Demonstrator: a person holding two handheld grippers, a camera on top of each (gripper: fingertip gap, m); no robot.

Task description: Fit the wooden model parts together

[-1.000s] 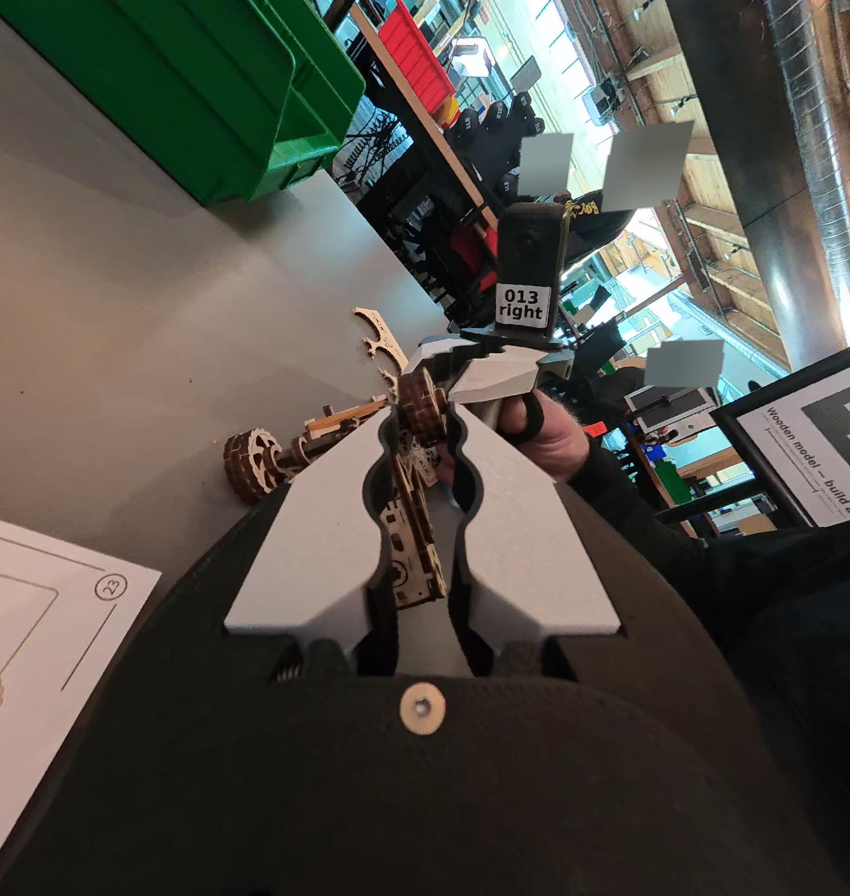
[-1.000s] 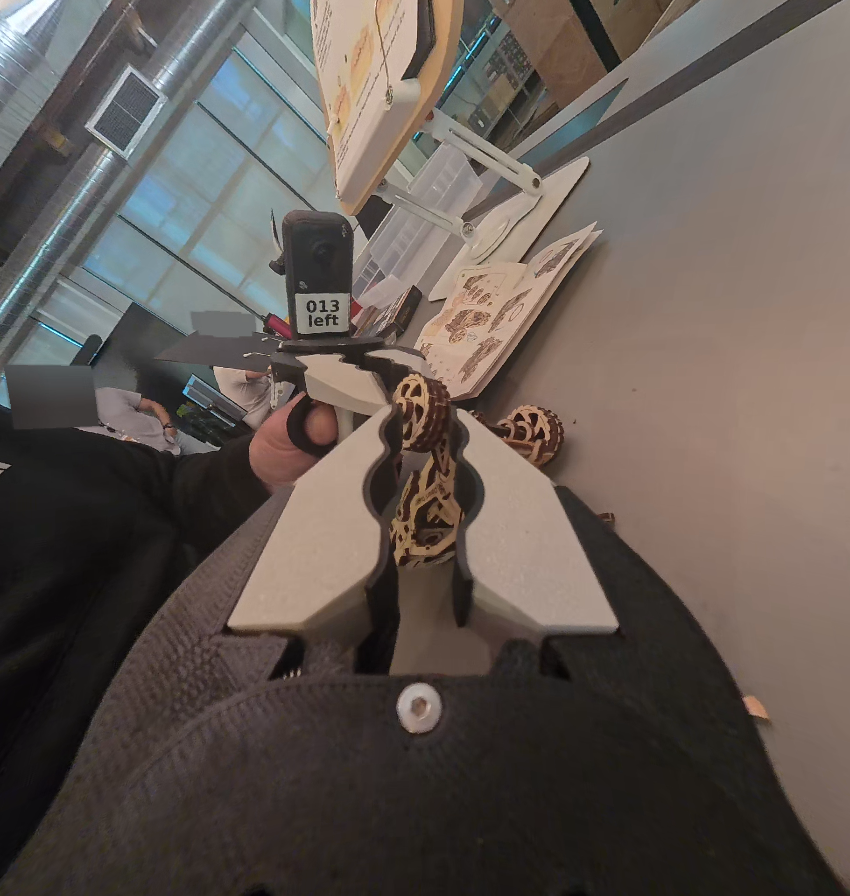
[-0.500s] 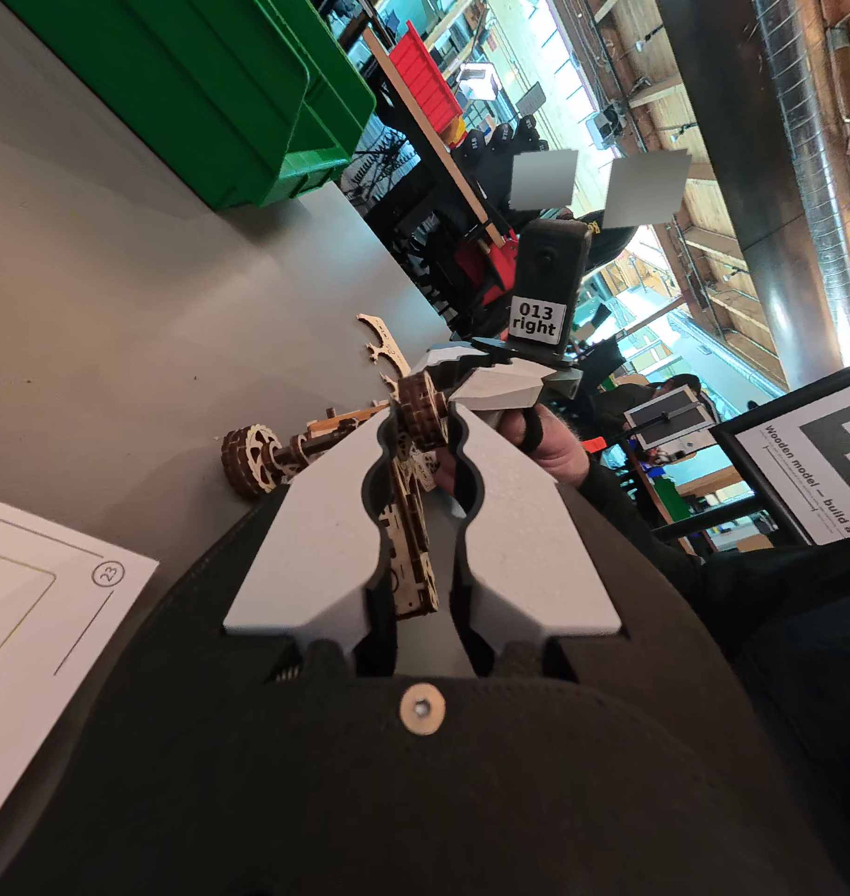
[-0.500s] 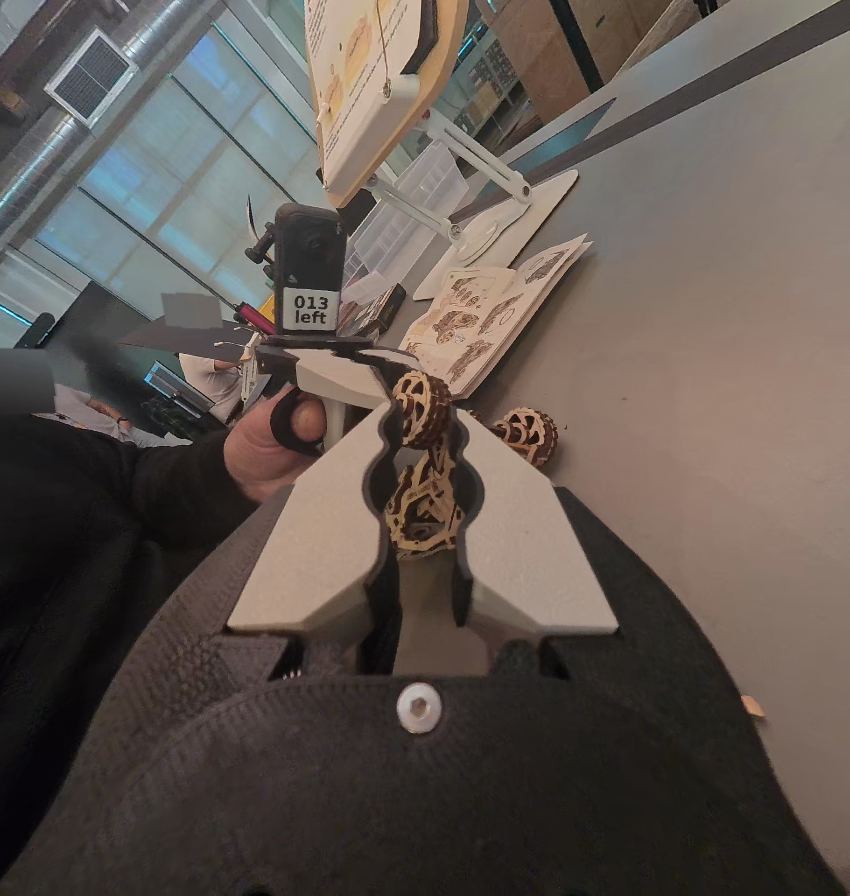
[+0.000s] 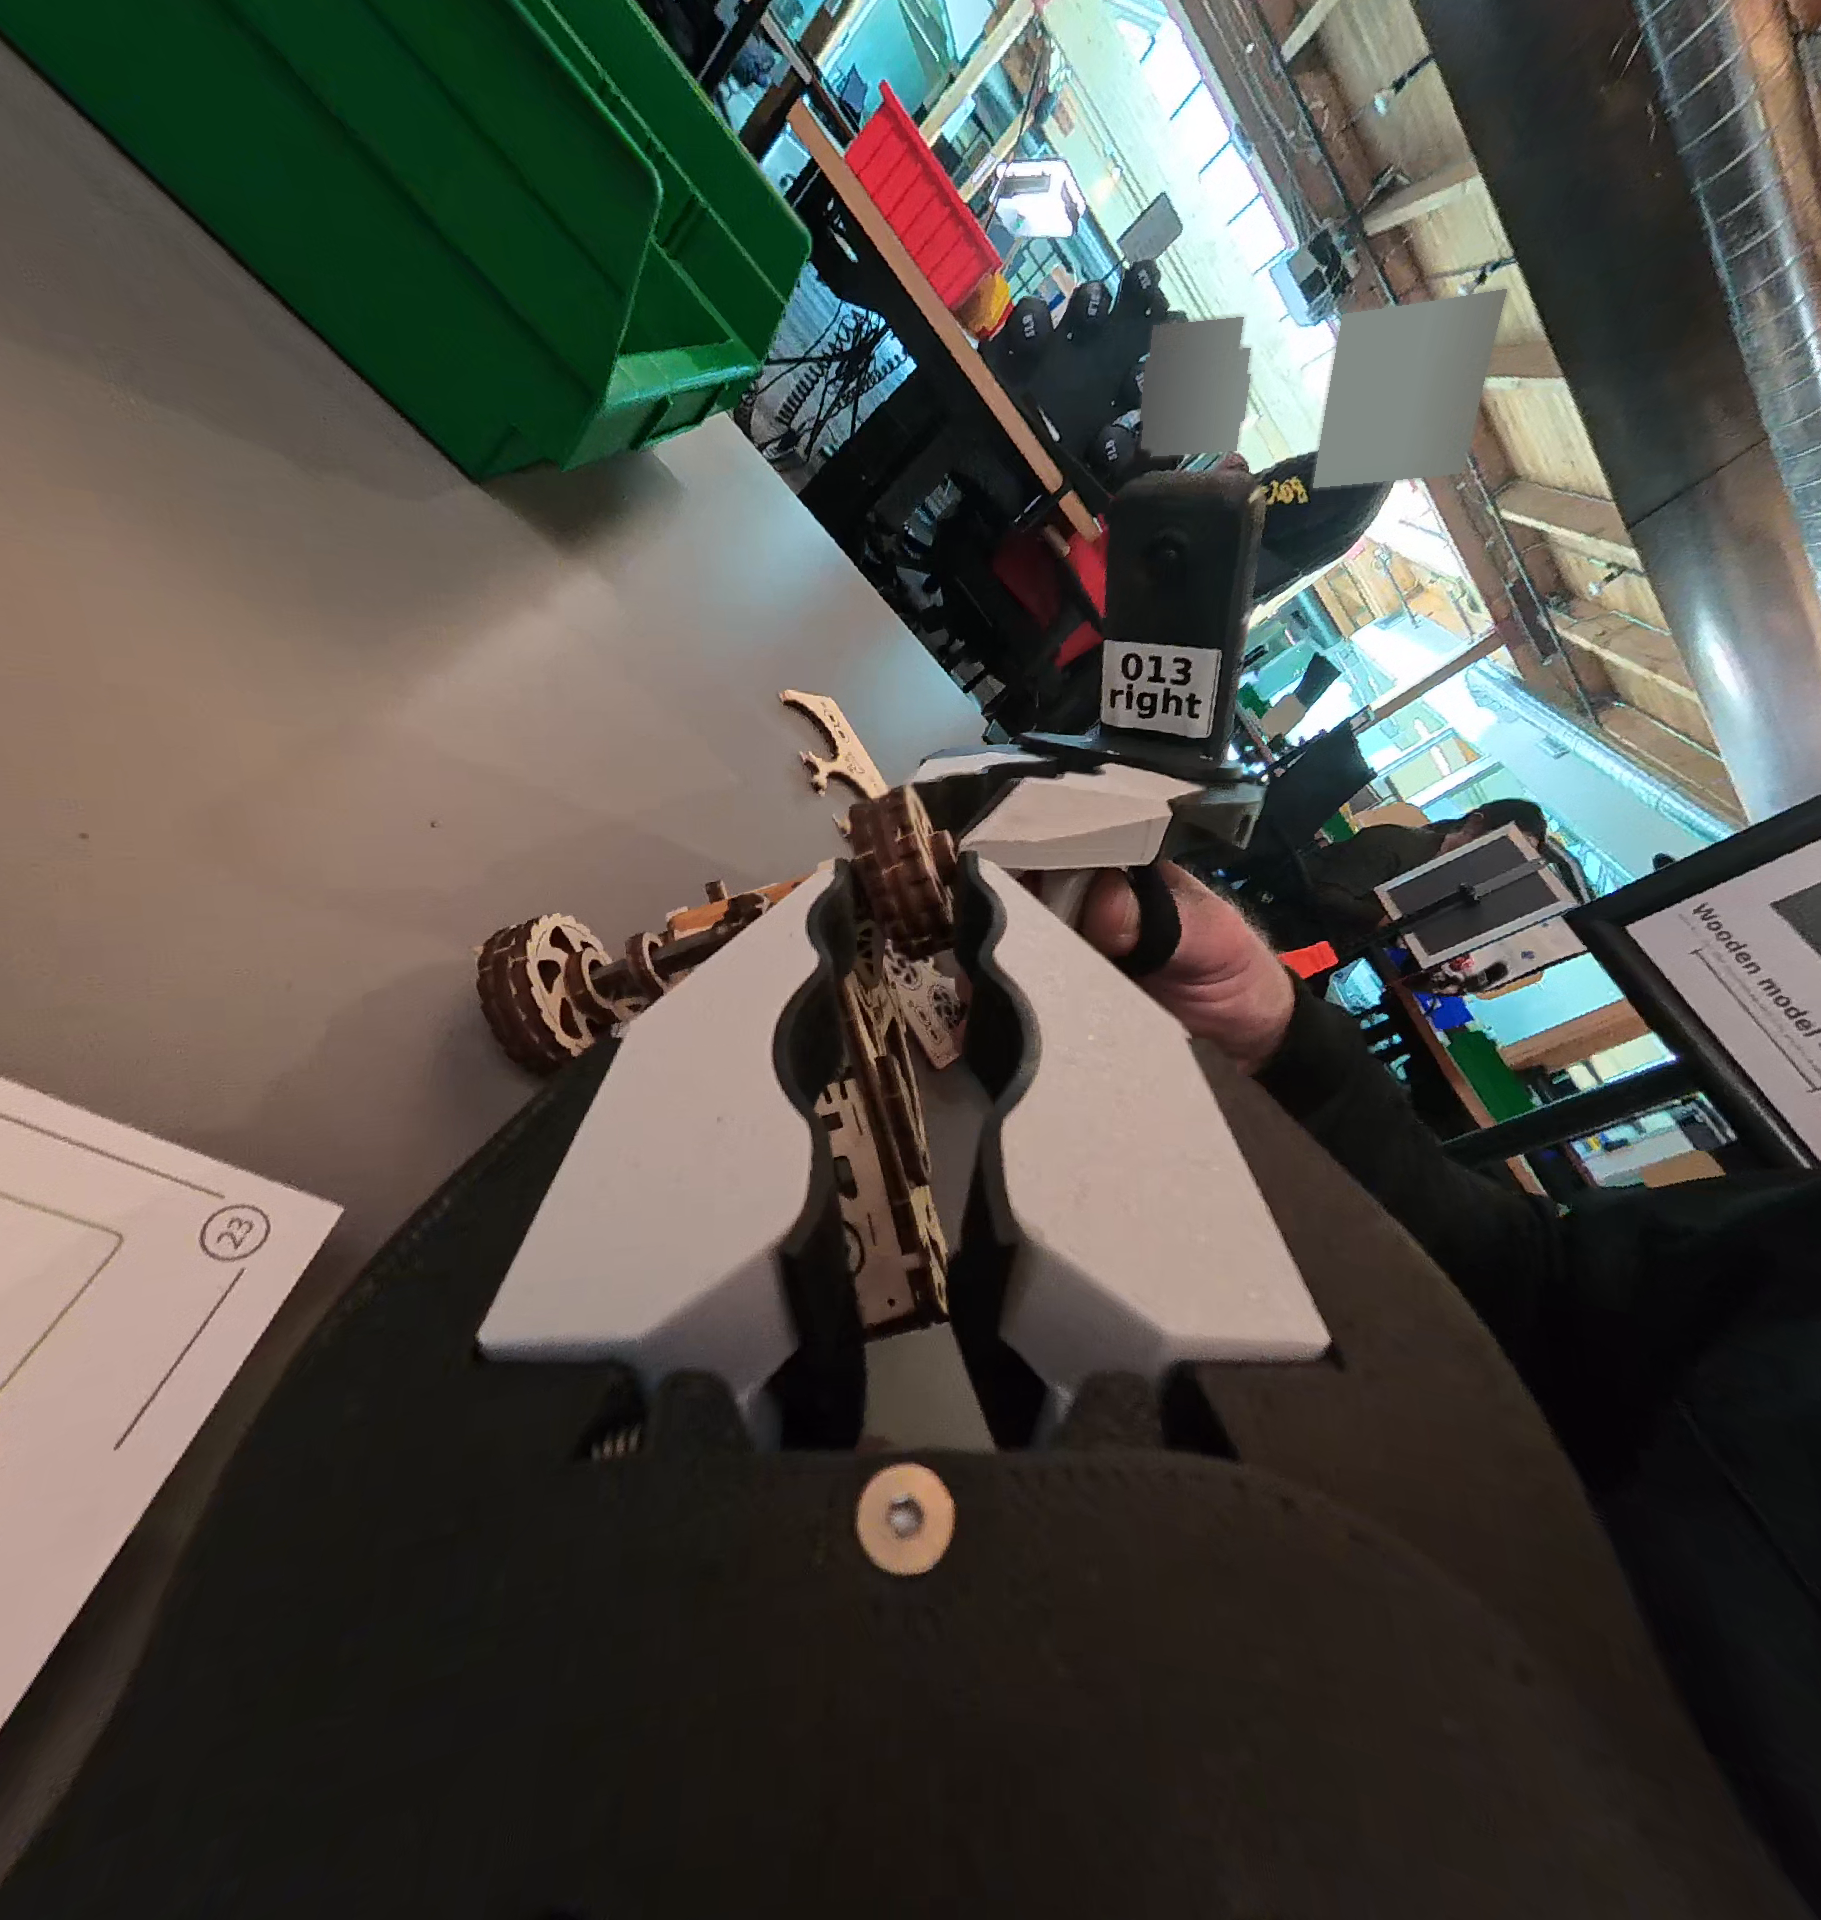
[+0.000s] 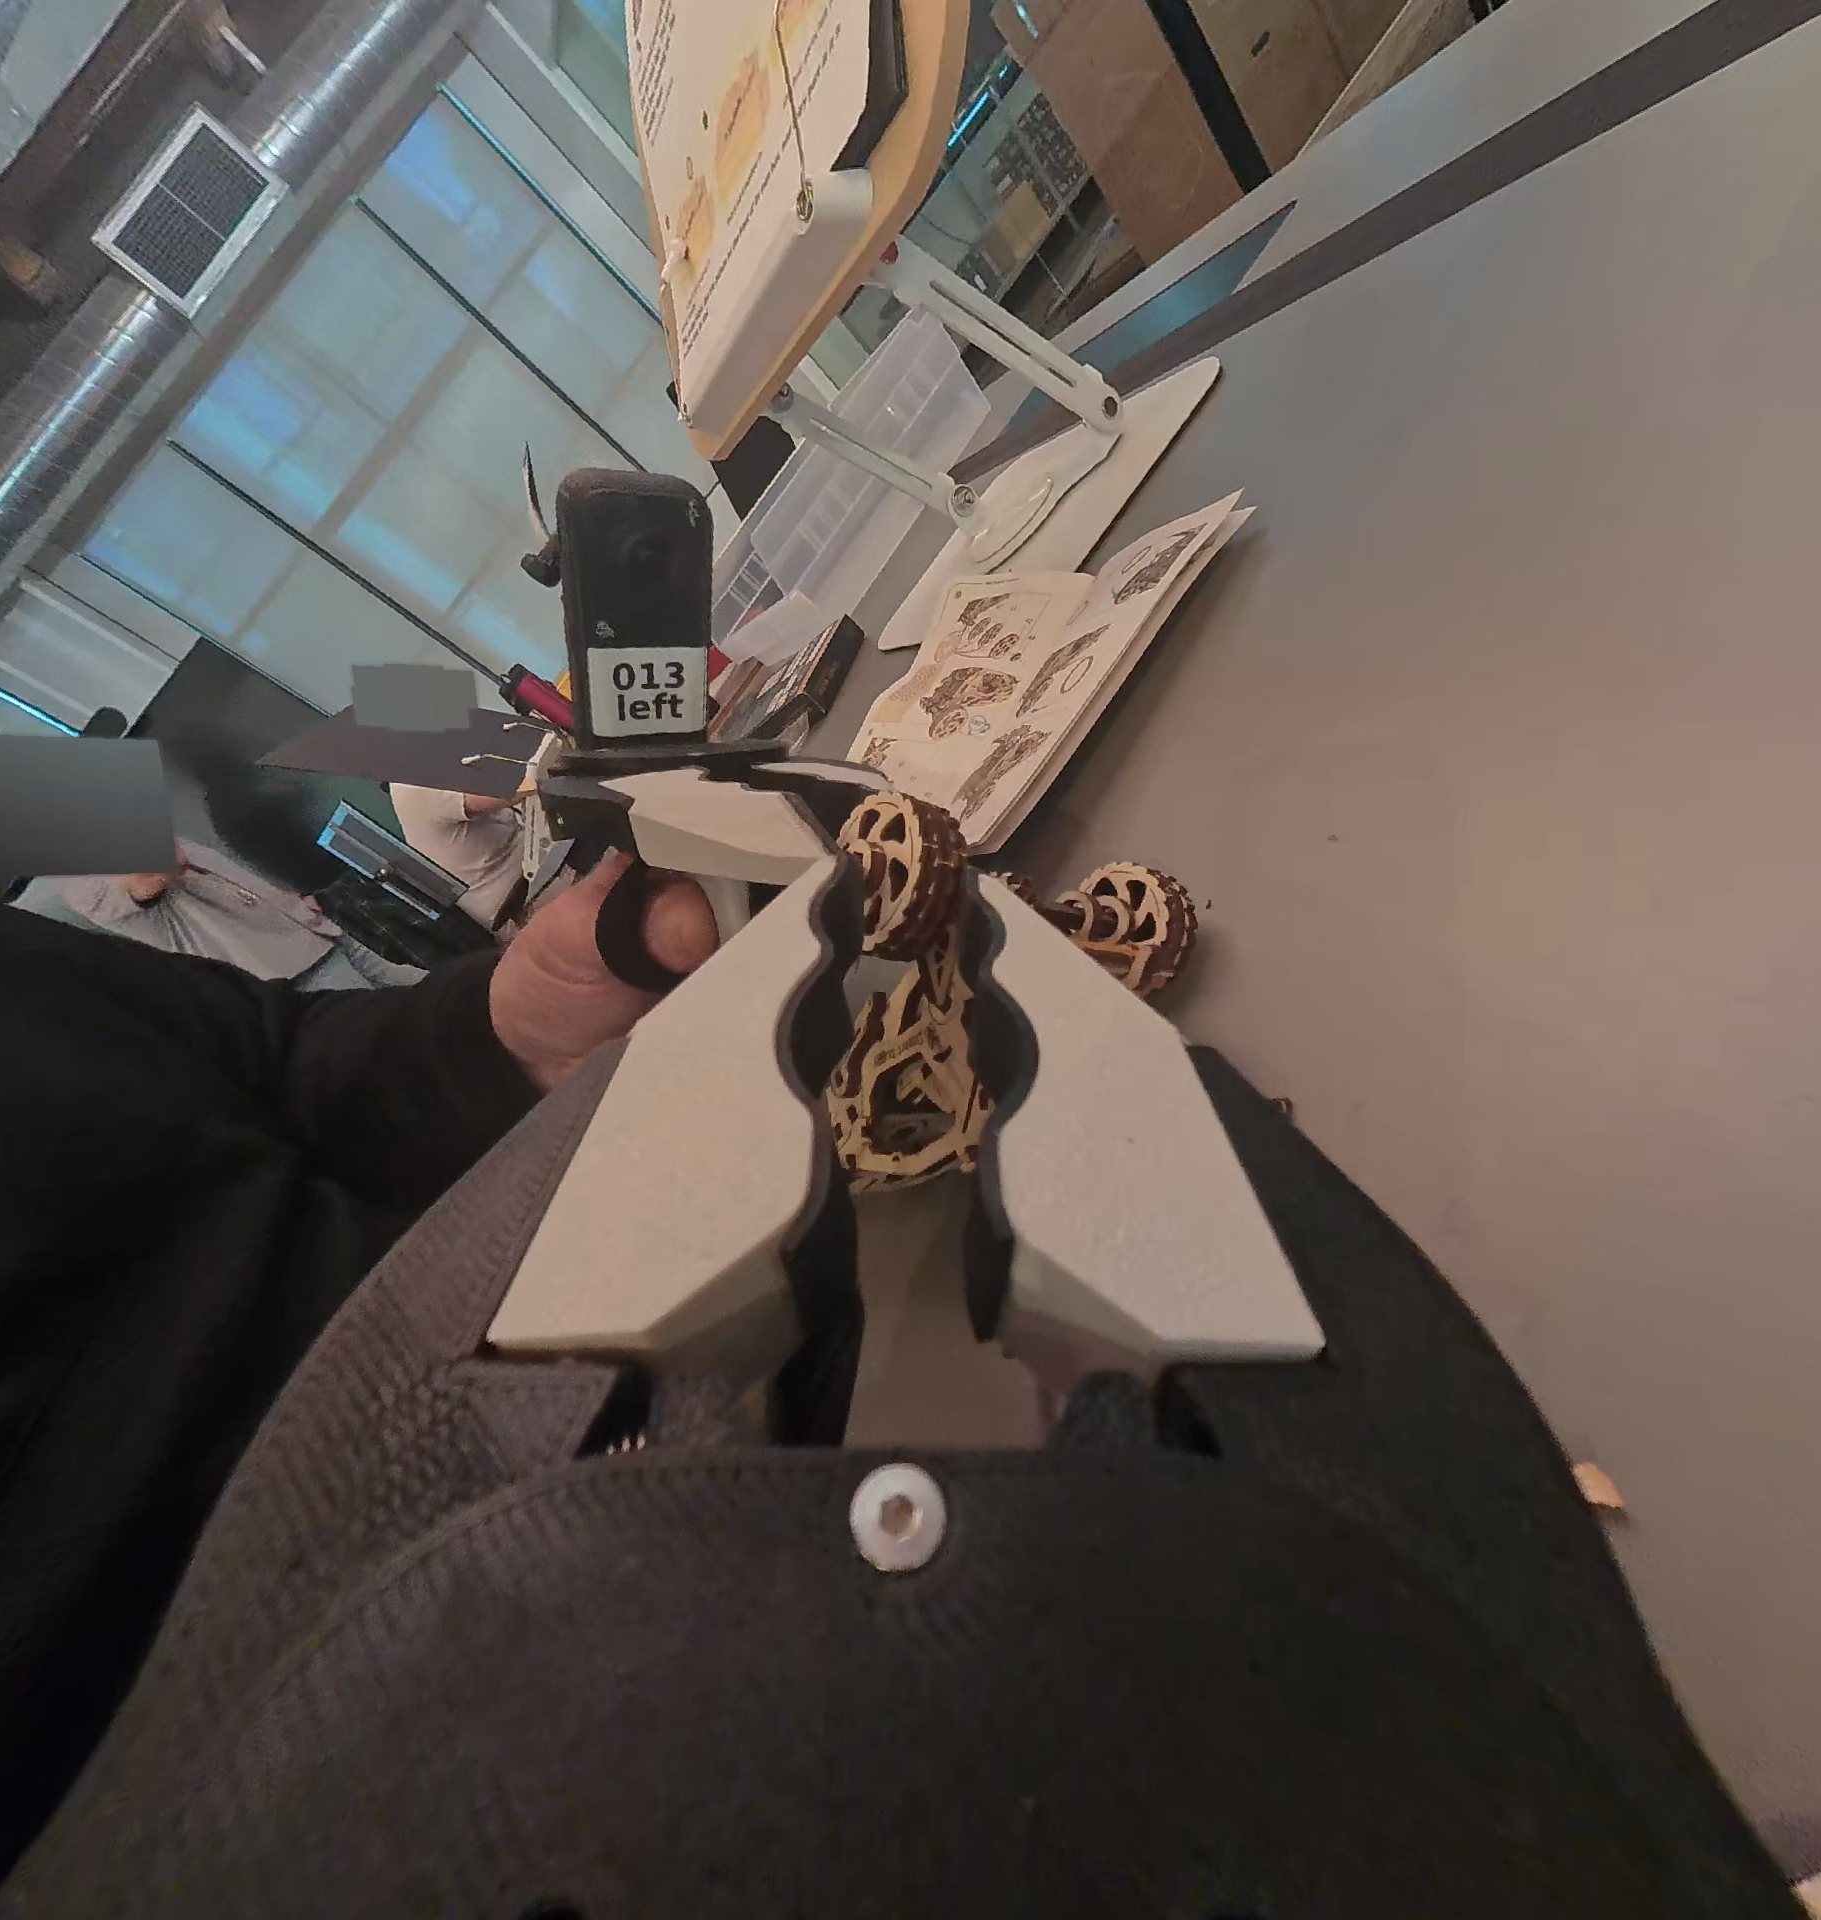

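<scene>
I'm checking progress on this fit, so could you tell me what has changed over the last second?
Very little. Both views shift slightly, so the hand-held grippers have only drifted. The left gripper stays shut on the flat wooden part, the right gripper on the openwork piece, with the wheel between their tips. The wheeled axle and instruction booklet have not moved.

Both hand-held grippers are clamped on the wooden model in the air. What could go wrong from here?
1. The left hand-held gripper and right hand-held gripper both pinch the thin fretwork wooden model; pushing or twisting against each other could crack it.
2. If either grip slips, it may drop onto the wheel axle lying on the table.
</scene>
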